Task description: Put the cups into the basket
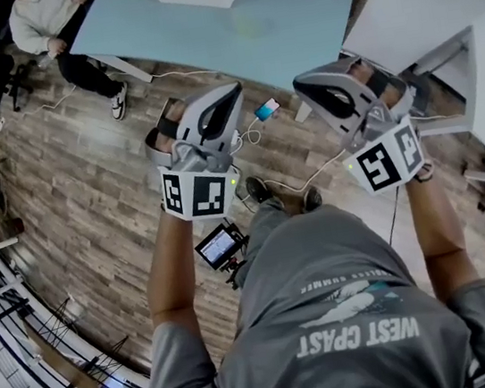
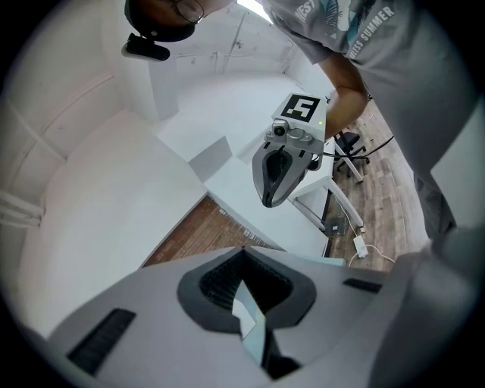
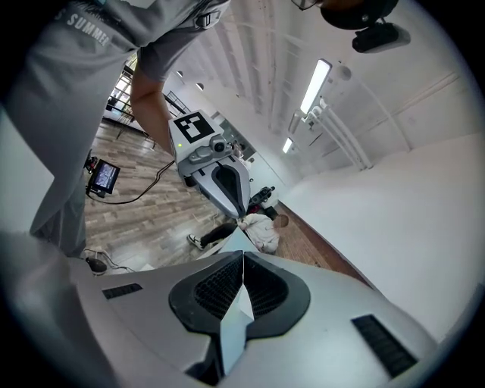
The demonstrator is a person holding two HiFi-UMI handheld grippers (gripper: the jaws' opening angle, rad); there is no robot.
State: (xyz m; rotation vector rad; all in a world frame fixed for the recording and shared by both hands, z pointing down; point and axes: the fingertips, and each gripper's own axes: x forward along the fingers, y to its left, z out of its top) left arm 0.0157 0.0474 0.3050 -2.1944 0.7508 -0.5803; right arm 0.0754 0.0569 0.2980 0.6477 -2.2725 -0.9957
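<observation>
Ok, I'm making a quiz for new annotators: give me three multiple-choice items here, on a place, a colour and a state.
1. The seated person is in the head view's: A top left; B bottom right; C centre.
2. The holder's shirt is: A red; B grey; C yellow.
3. The left gripper and right gripper are both: A open; B shut on cups; C shut, empty.

A: that person sits by the top-left corner. B: grey cloth, pale print. C: each gripper view shows pads meeting, nothing between.

Floor (image 1: 89,193) of matt wood planks; table (image 1: 183,35) smooth, perhaps laminate.
</observation>
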